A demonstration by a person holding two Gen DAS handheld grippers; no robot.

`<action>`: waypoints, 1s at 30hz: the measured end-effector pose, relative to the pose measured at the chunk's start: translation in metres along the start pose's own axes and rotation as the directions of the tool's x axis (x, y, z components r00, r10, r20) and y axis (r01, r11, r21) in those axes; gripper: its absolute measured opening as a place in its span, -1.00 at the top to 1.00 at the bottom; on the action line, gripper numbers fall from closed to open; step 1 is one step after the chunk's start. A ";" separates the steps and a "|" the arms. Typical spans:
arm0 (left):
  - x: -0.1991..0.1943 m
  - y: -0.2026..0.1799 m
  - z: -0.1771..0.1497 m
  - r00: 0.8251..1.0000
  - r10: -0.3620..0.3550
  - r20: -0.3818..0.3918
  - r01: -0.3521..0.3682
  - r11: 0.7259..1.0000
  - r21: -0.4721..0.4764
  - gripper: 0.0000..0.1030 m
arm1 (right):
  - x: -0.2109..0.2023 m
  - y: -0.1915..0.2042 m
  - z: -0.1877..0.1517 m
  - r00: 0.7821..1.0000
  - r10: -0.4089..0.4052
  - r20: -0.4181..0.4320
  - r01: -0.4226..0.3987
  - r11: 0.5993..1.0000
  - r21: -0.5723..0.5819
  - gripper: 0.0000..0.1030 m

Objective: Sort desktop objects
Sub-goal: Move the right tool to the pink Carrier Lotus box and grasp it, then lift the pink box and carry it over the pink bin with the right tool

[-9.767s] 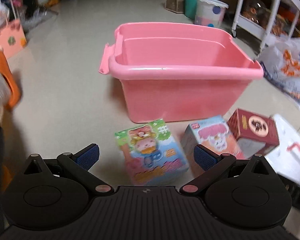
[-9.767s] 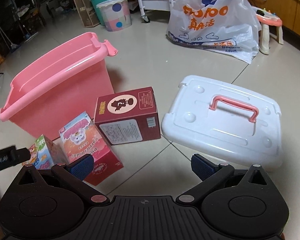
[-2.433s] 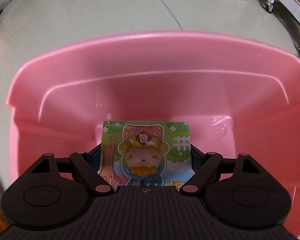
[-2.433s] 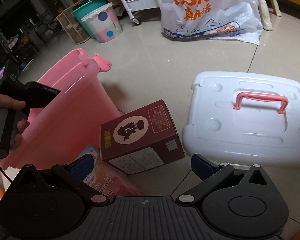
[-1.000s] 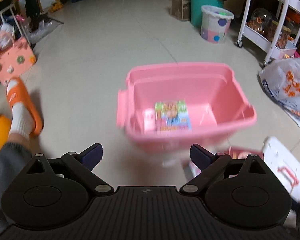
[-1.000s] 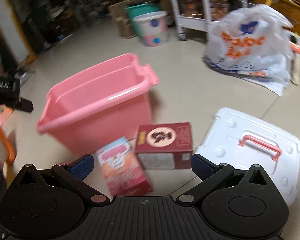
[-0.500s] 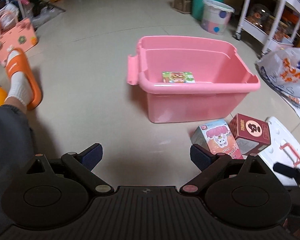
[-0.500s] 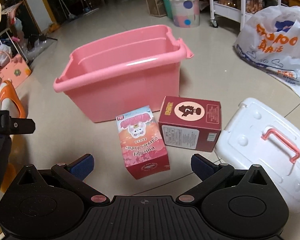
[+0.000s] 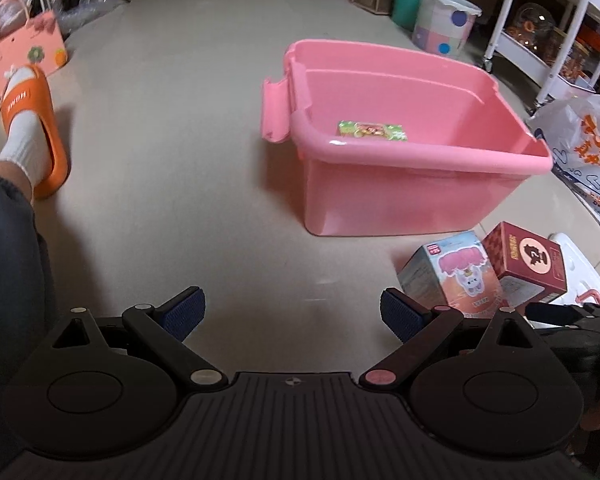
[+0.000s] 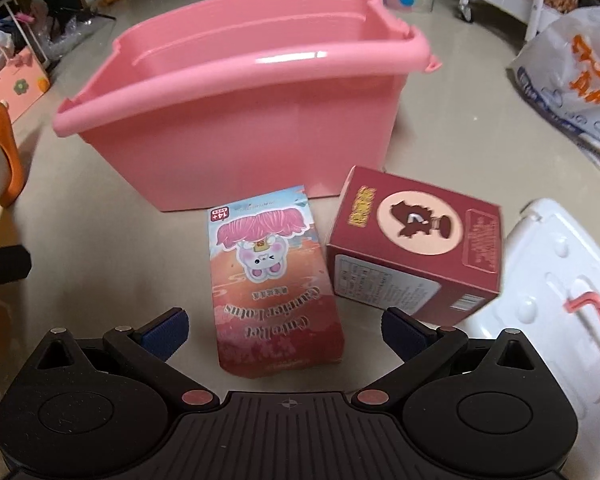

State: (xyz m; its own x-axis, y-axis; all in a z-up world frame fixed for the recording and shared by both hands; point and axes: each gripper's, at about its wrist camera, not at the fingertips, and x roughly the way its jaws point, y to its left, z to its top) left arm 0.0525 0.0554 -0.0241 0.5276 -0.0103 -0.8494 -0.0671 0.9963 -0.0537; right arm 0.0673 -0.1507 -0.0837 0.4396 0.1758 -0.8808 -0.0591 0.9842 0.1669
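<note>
A pink storage bin [image 9: 420, 160] stands on the floor with a green cartoon box [image 9: 372, 131] lying inside it. The bin also shows in the right wrist view [image 10: 240, 120]. In front of it lie a pink cartoon box [image 10: 274, 280] and a dark red box [image 10: 416, 244]; both also show in the left wrist view, pink [image 9: 458, 276] and red [image 9: 526, 264]. My left gripper [image 9: 292, 314] is open and empty, held back over bare floor. My right gripper [image 10: 284, 334] is open, low over the near end of the pink cartoon box.
A white lid with a pink handle [image 10: 560, 292] lies right of the red box. A white plastic bag [image 10: 572, 72] sits at the far right. A foot in an orange slipper [image 9: 32, 128] is at the left. A white cart [image 9: 560, 20] and buckets stand behind.
The left gripper released the green box into the bin and pulled back, open. The right gripper has moved forward and down toward the pink cartoon box.
</note>
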 end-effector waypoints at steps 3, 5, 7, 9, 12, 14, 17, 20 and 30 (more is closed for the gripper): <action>0.004 0.002 -0.002 1.000 0.005 -0.012 -0.004 1.000 0.004 -0.88 | 0.014 0.005 0.006 1.000 0.004 -0.024 -0.005 1.000 -0.007 -0.89; 0.006 0.002 -0.004 1.000 0.001 -0.017 -0.001 1.000 0.012 -0.88 | 0.023 0.009 0.011 0.999 0.007 -0.039 -0.008 1.000 -0.012 -0.85; 0.009 0.001 -0.004 1.000 -0.001 -0.020 0.002 1.000 0.022 -0.88 | 0.032 0.012 0.015 0.998 0.010 -0.055 -0.011 1.000 -0.017 -0.76; 0.010 0.002 -0.005 1.000 0.001 -0.026 -0.001 1.000 0.023 -0.88 | 0.040 0.016 0.018 0.997 -0.002 -0.071 0.000 1.000 -0.025 -0.76; 0.012 0.002 -0.006 0.999 -0.009 -0.034 0.010 1.000 0.015 -0.88 | 0.050 0.020 0.019 0.995 -0.031 -0.095 0.028 0.999 -0.033 -0.50; 0.011 0.002 -0.007 0.999 -0.012 -0.030 0.012 1.000 0.026 -0.88 | 0.054 0.021 0.018 0.994 -0.037 -0.101 0.033 0.999 -0.038 -0.37; 0.011 0.000 -0.008 0.999 -0.015 -0.035 0.016 0.999 0.034 -0.88 | 0.056 0.024 0.015 0.994 -0.043 -0.102 0.038 0.998 -0.050 -0.34; 0.010 -0.003 -0.009 0.999 -0.025 -0.037 0.026 0.999 0.038 -0.88 | 0.055 0.025 0.011 0.993 -0.043 -0.110 0.037 0.998 -0.050 -0.33; -0.005 -0.010 -0.015 1.000 -0.029 0.006 0.029 0.997 0.078 -0.88 | 0.006 0.028 -0.007 0.996 -0.071 -0.062 0.067 0.996 -0.053 -0.33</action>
State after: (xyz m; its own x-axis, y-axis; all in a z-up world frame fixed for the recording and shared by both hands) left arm 0.0373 0.0445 -0.0269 0.5343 -0.0391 -0.8444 0.0141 0.9992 -0.0374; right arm 0.0623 -0.1224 -0.0869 0.3859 0.1067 -0.9163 -0.0767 0.9936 0.0834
